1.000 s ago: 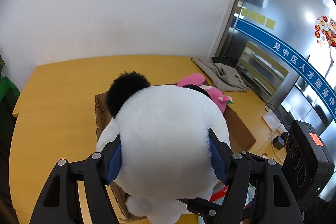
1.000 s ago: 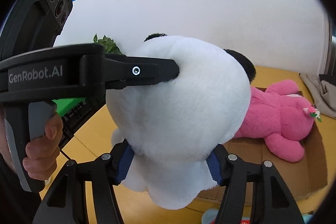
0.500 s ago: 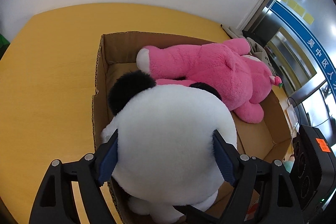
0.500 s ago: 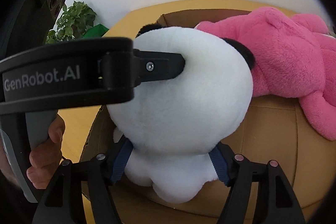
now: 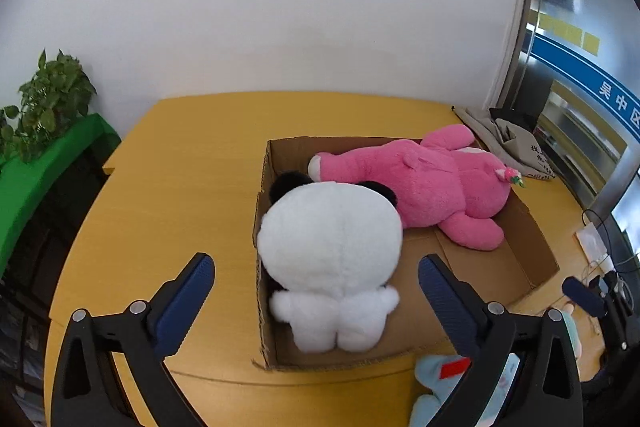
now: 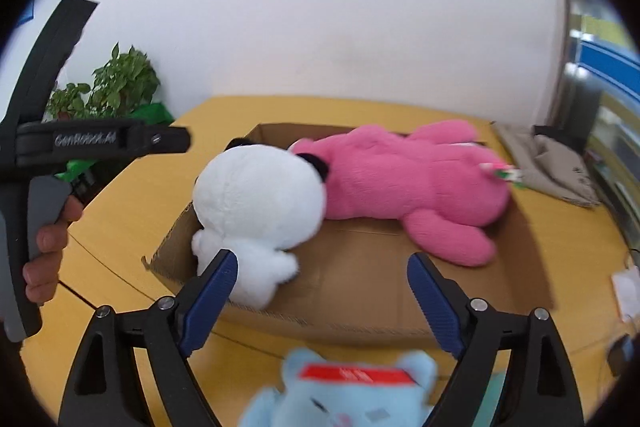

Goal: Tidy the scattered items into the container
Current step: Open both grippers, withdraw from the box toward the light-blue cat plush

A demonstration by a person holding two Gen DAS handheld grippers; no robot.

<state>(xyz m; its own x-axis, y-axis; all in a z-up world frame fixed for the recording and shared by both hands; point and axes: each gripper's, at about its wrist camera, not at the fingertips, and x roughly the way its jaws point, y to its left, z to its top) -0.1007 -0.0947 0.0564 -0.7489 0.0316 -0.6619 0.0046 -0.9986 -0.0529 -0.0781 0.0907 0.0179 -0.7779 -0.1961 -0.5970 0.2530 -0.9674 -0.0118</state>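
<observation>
A white panda plush (image 5: 332,259) (image 6: 260,203) with black ears sits in the near-left corner of the open cardboard box (image 5: 532,247) (image 6: 360,291). Beside it in the box lies a pink plush bear (image 5: 432,183) (image 6: 412,179). My left gripper (image 5: 316,275) hangs back from the panda, its jaws still opening and its pads clear of the fur. My right gripper (image 6: 320,271) is likewise drawn back, jaws opening, nothing pressed between them. A light blue plush (image 6: 352,387) (image 5: 436,383) with a red tag lies on the table in front of the box.
The box stands on a yellow wooden table (image 5: 168,179). A grey cloth bag (image 5: 508,143) (image 6: 548,163) lies at the back right. A potted plant (image 5: 48,99) and green ledge sit to the left. Cables and small devices (image 5: 596,291) lie at the right edge.
Both grippers let go of the panda and pulled back from it. The panda now rests in the box's near-left corner, where before it was held above the box.
</observation>
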